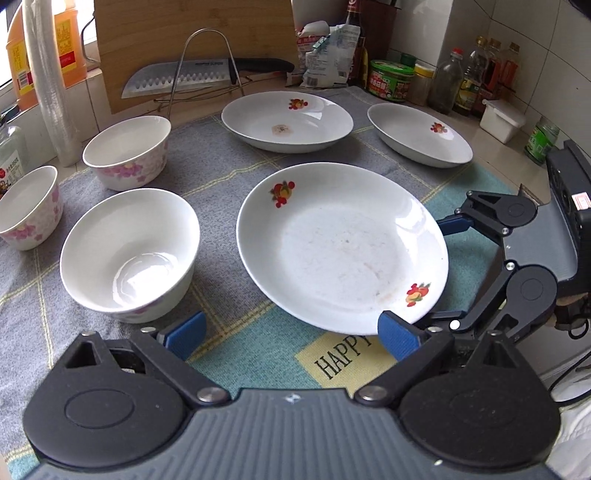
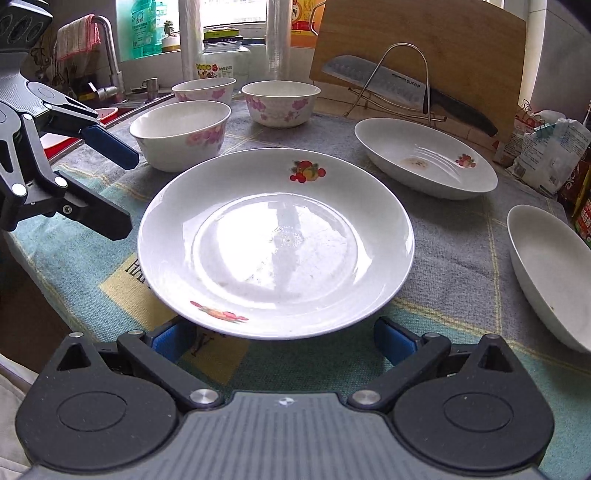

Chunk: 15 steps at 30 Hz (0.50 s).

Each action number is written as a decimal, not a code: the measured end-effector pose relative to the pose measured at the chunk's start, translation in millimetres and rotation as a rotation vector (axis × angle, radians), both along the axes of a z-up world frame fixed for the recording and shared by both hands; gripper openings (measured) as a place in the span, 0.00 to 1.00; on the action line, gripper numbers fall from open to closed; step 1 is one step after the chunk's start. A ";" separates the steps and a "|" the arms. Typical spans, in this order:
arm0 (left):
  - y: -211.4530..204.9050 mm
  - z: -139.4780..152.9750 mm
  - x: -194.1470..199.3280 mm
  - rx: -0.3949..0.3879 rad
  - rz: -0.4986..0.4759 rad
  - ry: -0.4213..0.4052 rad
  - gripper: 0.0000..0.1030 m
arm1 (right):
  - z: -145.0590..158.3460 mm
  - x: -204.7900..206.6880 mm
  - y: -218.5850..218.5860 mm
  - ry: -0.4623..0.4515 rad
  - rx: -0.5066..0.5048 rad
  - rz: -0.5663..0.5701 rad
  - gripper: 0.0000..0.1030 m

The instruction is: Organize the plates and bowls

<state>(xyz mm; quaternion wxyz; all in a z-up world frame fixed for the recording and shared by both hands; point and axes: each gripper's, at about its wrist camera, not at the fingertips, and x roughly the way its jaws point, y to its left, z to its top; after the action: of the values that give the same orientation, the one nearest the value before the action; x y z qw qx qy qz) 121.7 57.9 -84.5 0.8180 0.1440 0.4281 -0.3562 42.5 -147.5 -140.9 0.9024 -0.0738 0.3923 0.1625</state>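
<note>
Daylight is streaming through a window [image 2: 236, 14] beyond the jaws; white wall tiles [image 1: 535, 29] are gleaming right of them.

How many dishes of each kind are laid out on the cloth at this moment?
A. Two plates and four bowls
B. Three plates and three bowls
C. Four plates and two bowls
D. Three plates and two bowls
B: the left wrist view shows the near plate and two plates behind it, plus three bowls at left.
</note>
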 end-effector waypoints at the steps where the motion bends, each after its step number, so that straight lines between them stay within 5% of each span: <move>1: -1.1 1.2 1.6 -0.004 -0.010 0.005 0.96 | -0.4 1.0 0.5 -0.003 0.001 0.004 1.00; 7: -10.7 10.5 13.4 -0.042 -0.025 0.034 0.96 | -2.1 6.1 -2.0 -0.025 0.013 0.064 1.00; 15: -49.9 20.8 36.7 0.007 -0.048 0.048 0.96 | -3.8 6.5 -10.1 -0.055 0.028 0.145 1.00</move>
<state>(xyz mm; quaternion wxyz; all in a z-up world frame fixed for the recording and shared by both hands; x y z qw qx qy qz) 158.4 8.0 -63.7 0.7984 0.1484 0.4452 -0.3774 49.0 -157.7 -144.7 0.8996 -0.0938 0.3588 0.2307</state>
